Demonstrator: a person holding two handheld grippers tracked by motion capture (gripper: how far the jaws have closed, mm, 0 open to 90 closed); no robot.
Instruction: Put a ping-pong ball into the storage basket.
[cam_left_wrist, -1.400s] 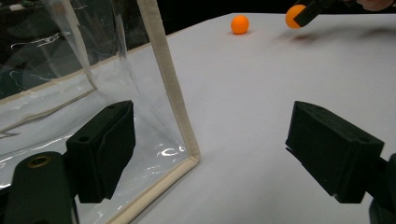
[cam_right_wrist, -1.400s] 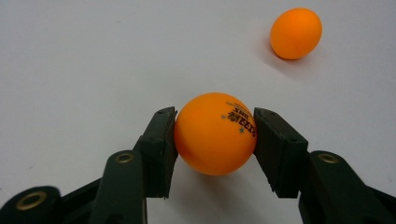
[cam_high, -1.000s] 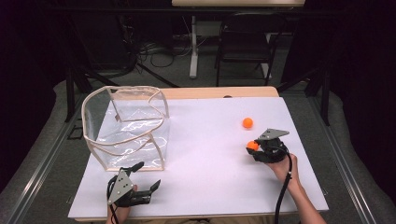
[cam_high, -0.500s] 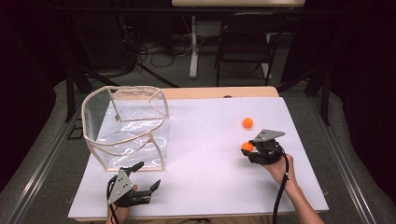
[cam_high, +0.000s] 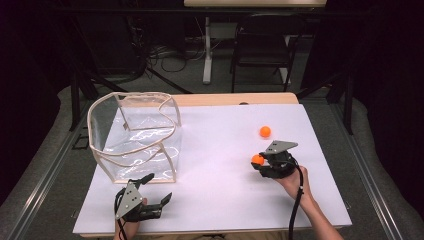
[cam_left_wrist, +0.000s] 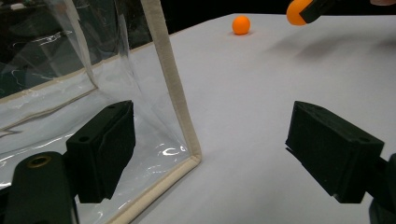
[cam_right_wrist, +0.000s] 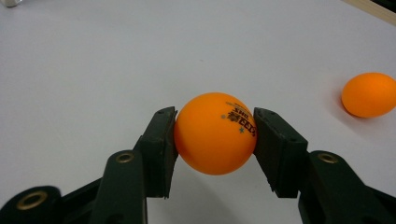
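Your right gripper (cam_high: 261, 161) is closed on an orange ball (cam_right_wrist: 215, 133). In the right gripper view the two black jaws press the ball from both sides, at about its widest part, and the ball shows small dark printed letters on its upper right. In the high view you hold this ball above the white sheet (cam_high: 220, 150), at the right half of the table, and the gripper points to the left, toward the middle of the sheet. In the left gripper view the held ball casts a soft shadow on the sheet under it, so it is lifted, not lying.

A second orange ball (cam_high: 265, 131) lies free on the sheet. It is near your right gripper, a little behind it and slightly to the right, not touching the jaws.

Your left gripper (cam_high: 156, 190) is at the near left edge of the sheet, and its jaws stand wide apart with nothing between them. In the left gripper view, one jaw is just in front of the clear plastic bin (cam_high: 135, 135) and the cream-coloured corner edge (cam_left_wrist: 173, 93) of the bin stands between the two jaws, but farther away; I cannot tell if the jaw touches the plastic. The bin stands upright on the left part of the sheet, well apart from both balls.
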